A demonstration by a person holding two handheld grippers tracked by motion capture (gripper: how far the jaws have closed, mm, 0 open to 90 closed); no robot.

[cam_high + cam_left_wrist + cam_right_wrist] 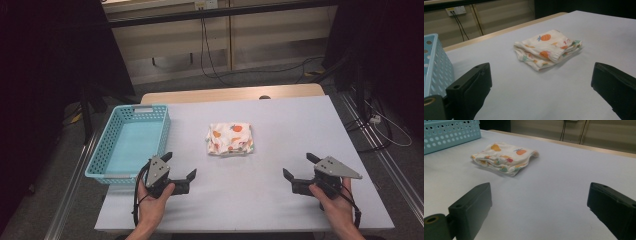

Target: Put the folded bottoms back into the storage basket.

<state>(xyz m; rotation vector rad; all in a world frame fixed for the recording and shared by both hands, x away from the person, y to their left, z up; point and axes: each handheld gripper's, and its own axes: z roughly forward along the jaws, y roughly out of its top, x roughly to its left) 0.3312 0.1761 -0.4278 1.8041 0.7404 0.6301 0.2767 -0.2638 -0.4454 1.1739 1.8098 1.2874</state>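
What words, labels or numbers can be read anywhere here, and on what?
None can be read.
The cloth carries printed fruit pictures, no letters.
The basket has a pale tab on its far rim, with no readable text.
The left gripper and right gripper show no markings.
The wall socket is too blurred to tell.
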